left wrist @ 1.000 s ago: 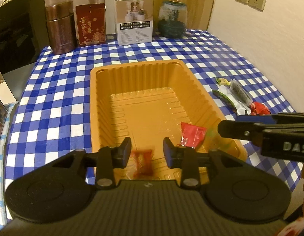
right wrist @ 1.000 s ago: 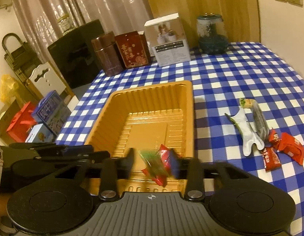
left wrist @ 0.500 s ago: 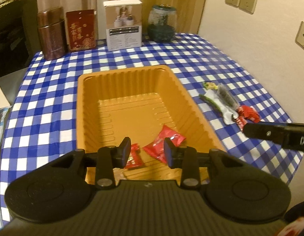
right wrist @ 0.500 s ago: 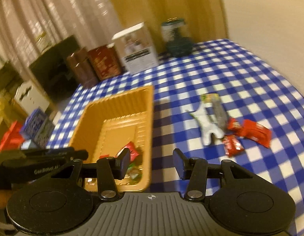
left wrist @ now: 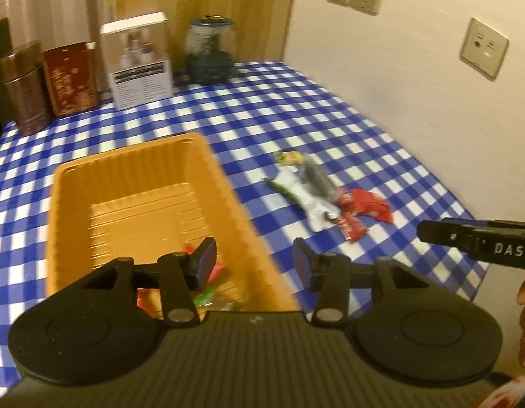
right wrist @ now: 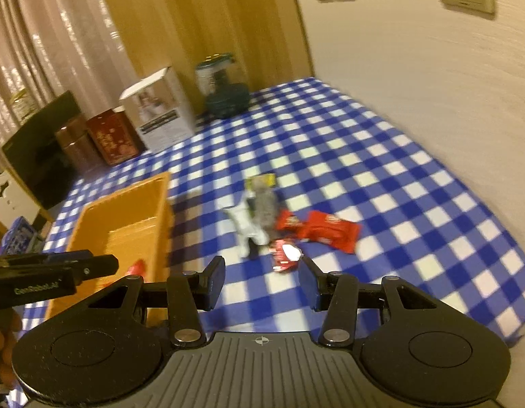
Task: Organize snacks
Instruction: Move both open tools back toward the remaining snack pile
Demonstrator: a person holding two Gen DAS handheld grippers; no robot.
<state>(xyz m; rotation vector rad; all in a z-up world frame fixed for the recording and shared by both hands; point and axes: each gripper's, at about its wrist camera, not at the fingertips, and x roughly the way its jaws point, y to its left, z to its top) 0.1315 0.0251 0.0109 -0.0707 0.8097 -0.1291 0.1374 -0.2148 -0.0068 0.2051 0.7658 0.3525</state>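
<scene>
On the blue-and-white checked tablecloth (left wrist: 330, 115), the orange ribbed plastic tray (left wrist: 72, 200) holds red and green wrapped snacks (left wrist: 208, 289) at its near end. Right of it lie red, silver and grey snack packets (right wrist: 316, 227). The left gripper (left wrist: 254, 260), its jaws just widened, and the right gripper (right wrist: 262, 277) both gape empty. Only the left view shows "DAS" on the right gripper; only the right view shows "GenRobot.AI" on the left.

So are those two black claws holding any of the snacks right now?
No, neither. The left gripper has just been opening, with nothing between its jaws; the right gripper is open and empty too.
</scene>
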